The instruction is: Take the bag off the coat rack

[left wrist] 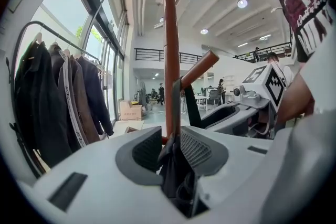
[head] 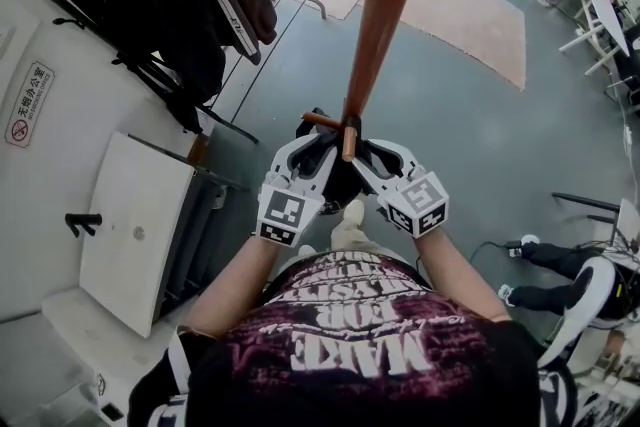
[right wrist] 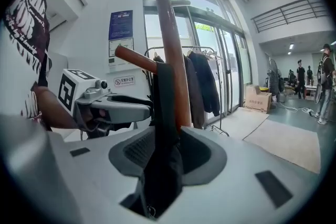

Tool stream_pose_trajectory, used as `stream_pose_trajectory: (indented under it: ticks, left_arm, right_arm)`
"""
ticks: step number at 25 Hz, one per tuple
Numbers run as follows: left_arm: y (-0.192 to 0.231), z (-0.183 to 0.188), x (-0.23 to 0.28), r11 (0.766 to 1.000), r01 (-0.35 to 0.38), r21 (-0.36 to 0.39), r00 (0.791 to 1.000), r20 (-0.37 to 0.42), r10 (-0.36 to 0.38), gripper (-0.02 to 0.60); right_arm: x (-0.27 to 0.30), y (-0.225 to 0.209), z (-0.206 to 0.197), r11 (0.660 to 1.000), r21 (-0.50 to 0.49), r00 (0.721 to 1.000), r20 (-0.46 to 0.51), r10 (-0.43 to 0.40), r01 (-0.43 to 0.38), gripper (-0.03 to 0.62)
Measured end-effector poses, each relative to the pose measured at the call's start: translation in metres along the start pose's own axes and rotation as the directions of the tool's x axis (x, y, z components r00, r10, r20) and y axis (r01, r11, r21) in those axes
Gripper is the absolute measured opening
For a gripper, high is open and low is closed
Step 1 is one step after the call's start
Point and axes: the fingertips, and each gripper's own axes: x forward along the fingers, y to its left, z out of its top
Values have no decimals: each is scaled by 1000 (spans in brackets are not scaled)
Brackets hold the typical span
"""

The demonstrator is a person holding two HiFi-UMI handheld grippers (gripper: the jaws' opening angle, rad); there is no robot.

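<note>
Left tongs (left wrist: 169, 148) clamp the black bag strap (left wrist: 176, 178), coat rack pole (left wrist: 171, 60) just beyond them; right tongs (right wrist: 163, 150) grip the same strap.

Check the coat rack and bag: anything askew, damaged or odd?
Nothing stands out. The coat rack stands upright, the black bag strap hangs over its peg, and the left gripper and right gripper each clamp that strap.

Bright window daylight, fisheye edges, slight blur
</note>
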Motion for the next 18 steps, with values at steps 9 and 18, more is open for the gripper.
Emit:
stream_pose_trajectory:
  ticks: [9, 18]
  left_arm:
    - [-5, -4, 25, 1000, 15, -4, 1000, 1, -15, 85]
    - [-2, -2, 21, 997, -11, -82, 1000, 15, 12, 15]
  right_arm:
    - [8, -4, 1, 999, -15, 999, 11, -46, 47, 58]
    - [3, -5, 2, 996, 40, 997, 14, -82, 81, 9]
